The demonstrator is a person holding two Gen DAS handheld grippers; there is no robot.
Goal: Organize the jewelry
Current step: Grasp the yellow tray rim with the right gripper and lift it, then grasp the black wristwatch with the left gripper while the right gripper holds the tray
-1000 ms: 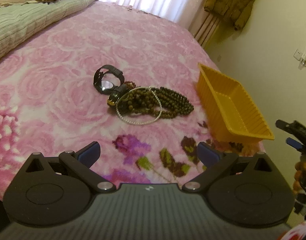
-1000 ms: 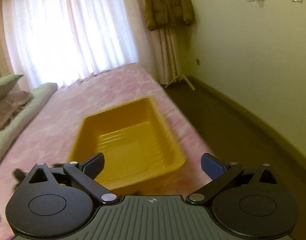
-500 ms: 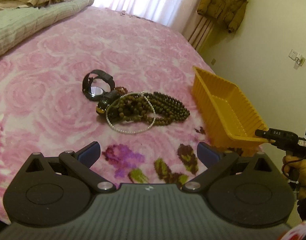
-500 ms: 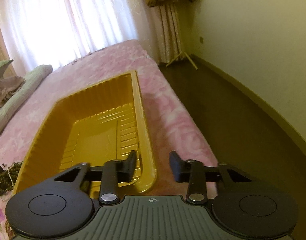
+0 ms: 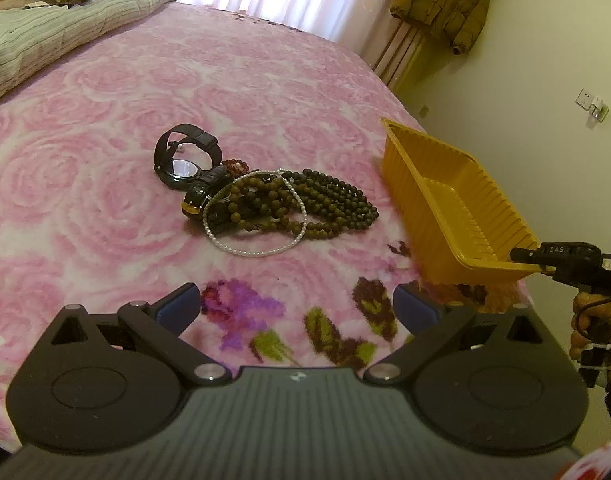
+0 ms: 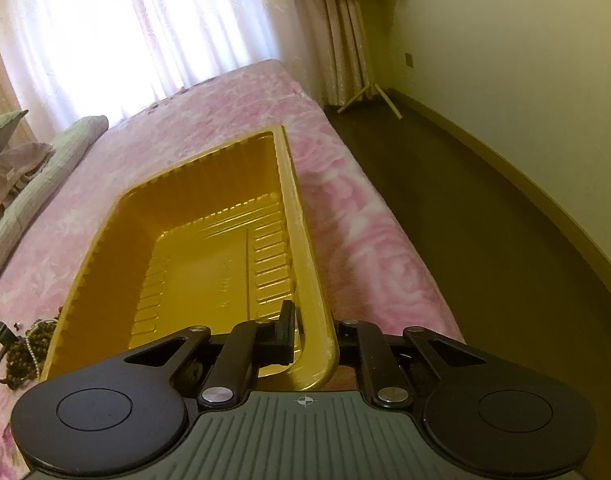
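Right gripper (image 6: 311,344) jaws closing on the light, flexible yellow tray's (image 6: 305,216) corner rim; left gripper (image 5: 297,308) wide open, empty.

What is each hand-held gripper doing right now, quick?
Left hand-held gripper: open, holding nothing.
Right hand-held gripper: closing on the yellow tray's near corner rim.

Left wrist view: sits behind left claw (image 5: 297,308), angled down over the bed (image 5: 105,120), jewelry pile (image 5: 273,208) mid-distance, yellow tray (image 5: 457,208) off right. Right wrist view: behind right claw (image 6: 317,332), very close on tray's (image 6: 209,264) near corner, facing window. Both views share tray, bed (image 6: 365,240), jewelry pile (image 6: 21,348).
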